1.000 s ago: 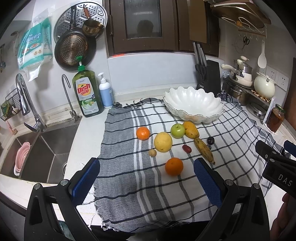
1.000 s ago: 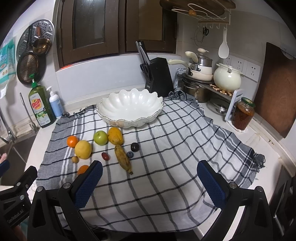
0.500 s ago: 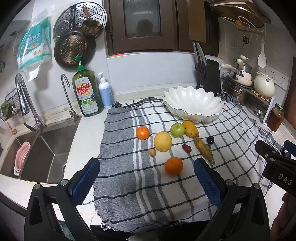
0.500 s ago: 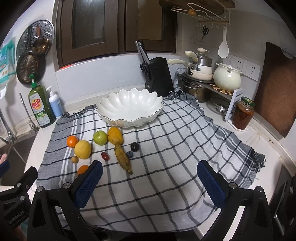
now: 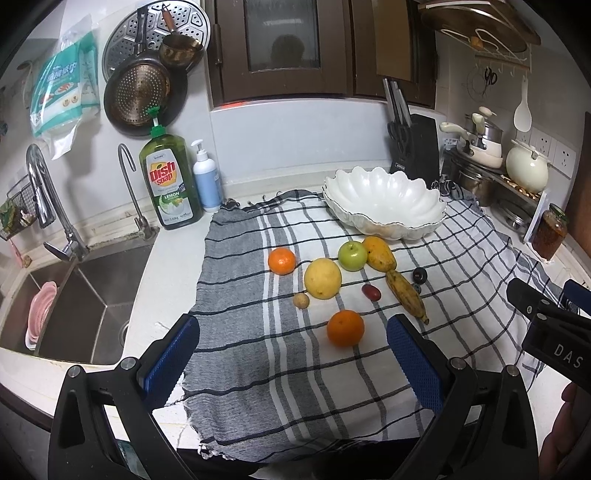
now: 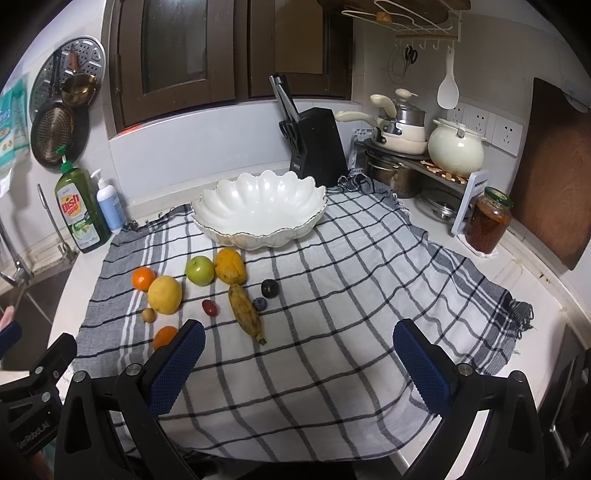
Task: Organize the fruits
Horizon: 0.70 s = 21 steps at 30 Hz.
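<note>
A green dish soap bottle (image 5: 170, 182) stood at the back of the bench (image 5: 173, 258), just beside a small white pump bottle (image 5: 207, 177). To their left lay a steel sink (image 5: 85, 295) with a tap (image 5: 44, 195) and a pink strainer (image 5: 38, 314) inside. A pan (image 5: 140, 96) and a perforated steamer plate (image 5: 159, 33) hung on the wall above. Further right stood a black knife block (image 6: 317, 142), then a rack with a cream pot (image 6: 456, 151) and steel pots (image 6: 391, 171). A jar with a green lid (image 6: 487, 221) sat near a brown cutting board (image 6: 554, 170).
</note>
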Each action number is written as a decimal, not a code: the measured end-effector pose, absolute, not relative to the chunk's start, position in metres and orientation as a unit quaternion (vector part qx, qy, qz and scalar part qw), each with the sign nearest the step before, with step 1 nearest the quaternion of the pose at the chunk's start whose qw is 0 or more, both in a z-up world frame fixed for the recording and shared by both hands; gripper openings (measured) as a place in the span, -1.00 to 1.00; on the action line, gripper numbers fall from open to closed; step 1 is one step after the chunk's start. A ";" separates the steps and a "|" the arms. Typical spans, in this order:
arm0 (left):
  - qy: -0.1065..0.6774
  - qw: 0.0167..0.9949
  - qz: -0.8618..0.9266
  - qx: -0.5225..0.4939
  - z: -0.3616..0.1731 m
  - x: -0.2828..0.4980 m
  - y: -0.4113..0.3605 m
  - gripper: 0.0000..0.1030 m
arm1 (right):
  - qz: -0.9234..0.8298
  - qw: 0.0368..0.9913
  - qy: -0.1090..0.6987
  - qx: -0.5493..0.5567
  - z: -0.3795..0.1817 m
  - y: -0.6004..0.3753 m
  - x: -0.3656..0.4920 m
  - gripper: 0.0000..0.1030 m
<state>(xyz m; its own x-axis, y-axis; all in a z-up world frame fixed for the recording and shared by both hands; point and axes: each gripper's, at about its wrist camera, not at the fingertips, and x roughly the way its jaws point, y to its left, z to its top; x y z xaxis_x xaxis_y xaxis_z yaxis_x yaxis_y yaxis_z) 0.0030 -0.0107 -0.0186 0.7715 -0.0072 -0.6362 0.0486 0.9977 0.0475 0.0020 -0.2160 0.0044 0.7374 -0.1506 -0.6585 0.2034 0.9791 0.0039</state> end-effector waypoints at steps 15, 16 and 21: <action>0.352 0.935 -0.027 0.028 -0.028 0.018 -0.010 1.00 | -0.095 0.928 0.359 0.037 -0.017 -0.215 0.015 1.00; 0.354 0.934 -0.029 0.028 -0.029 0.020 -0.010 1.00 | -0.094 0.927 0.361 0.038 -0.019 -0.215 0.017 1.00; 0.363 0.931 -0.031 0.030 -0.038 0.031 -0.013 1.00 | -0.094 0.926 0.363 0.039 -0.024 -0.217 0.024 1.00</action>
